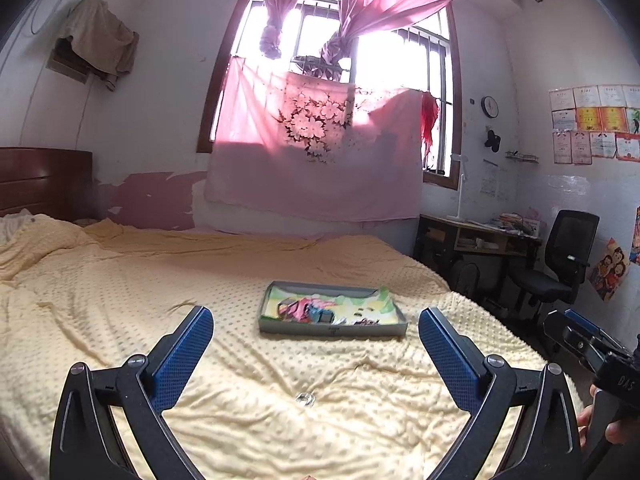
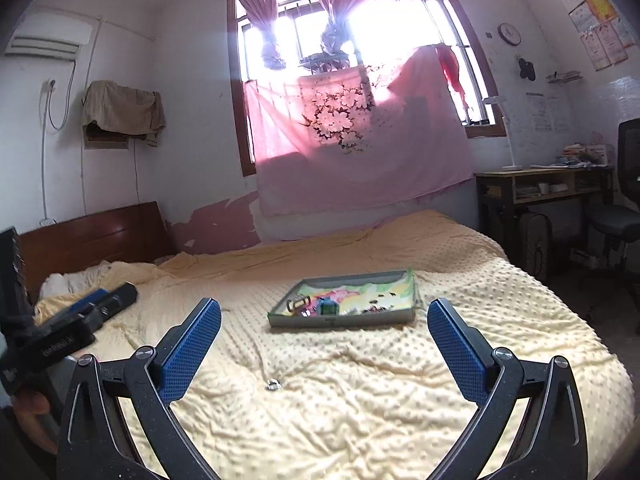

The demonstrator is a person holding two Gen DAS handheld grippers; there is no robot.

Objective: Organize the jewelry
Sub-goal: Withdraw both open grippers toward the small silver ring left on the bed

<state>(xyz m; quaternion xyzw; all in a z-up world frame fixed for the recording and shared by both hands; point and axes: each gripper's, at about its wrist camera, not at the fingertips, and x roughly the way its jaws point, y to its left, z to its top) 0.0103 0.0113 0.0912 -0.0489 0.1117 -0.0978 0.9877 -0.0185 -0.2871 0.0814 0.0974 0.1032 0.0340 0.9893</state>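
While gripper (image 1: 316, 330) gapes, tray (image 1: 332, 328) lies beyond.

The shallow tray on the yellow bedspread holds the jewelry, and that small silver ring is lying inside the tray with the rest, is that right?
Not quite. The small silver ring lies outside the shallow tray, loose on the yellow bedspread, nearer the camera than the tray. The left wrist view shows it, and the right wrist view agrees. The tray does sit on the bedspread with the other pieces in it.

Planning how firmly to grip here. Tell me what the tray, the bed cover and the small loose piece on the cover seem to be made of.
Tray: probably cardboard, matte grey walls, printed lining.
Bed cover: soft plush fabric, pale yellow, raised dots and wrinkles.
Small loose piece: likely metal or clear stone; it glints, but is too small to tell.
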